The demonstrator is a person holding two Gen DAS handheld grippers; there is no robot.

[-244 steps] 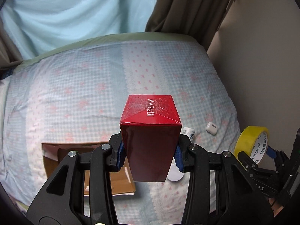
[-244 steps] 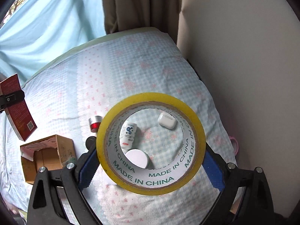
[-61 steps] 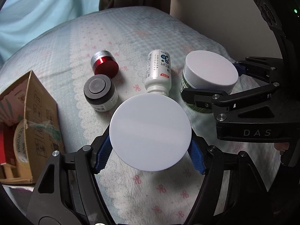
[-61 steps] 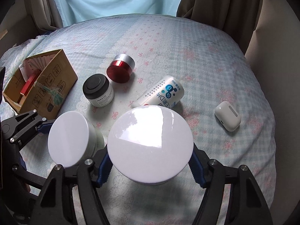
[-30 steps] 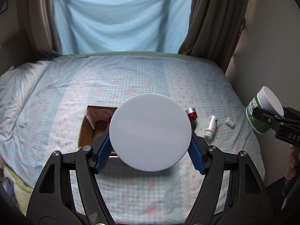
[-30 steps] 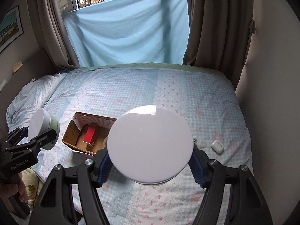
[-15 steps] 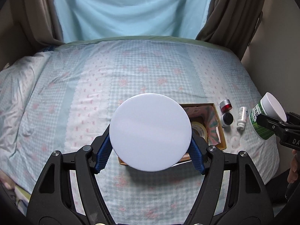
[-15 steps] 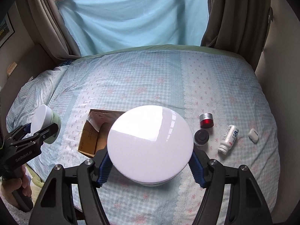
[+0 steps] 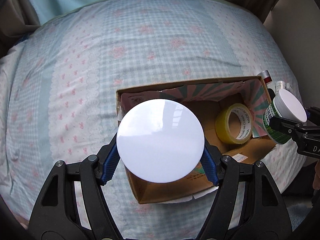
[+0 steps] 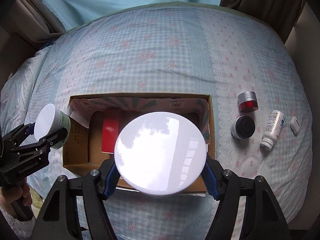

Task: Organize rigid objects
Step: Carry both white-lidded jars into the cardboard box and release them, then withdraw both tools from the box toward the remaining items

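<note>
My left gripper (image 9: 160, 165) is shut on a white-lidded jar (image 9: 160, 142), held above the left part of an open cardboard box (image 9: 236, 157) on the bed. It also shows in the right wrist view (image 10: 50, 127). My right gripper (image 10: 160, 175) is shut on a second white-lidded green jar (image 10: 160, 153), held above the box's (image 10: 76, 150) right part; it shows in the left wrist view (image 9: 284, 118). In the box lie a yellow tape roll (image 9: 234, 126) and a red carton (image 10: 110, 134).
On the checked bedspread (image 10: 160, 60) right of the box lie a red jar with silver lid (image 10: 248, 102), a black-lidded jar (image 10: 243, 127), a white bottle on its side (image 10: 273, 130) and a white earbud case (image 10: 295, 125). Curtains and wall stand behind and right.
Both grippers have come down closer to the bed with their jars. The box now lies directly under them and fills more of both views.
</note>
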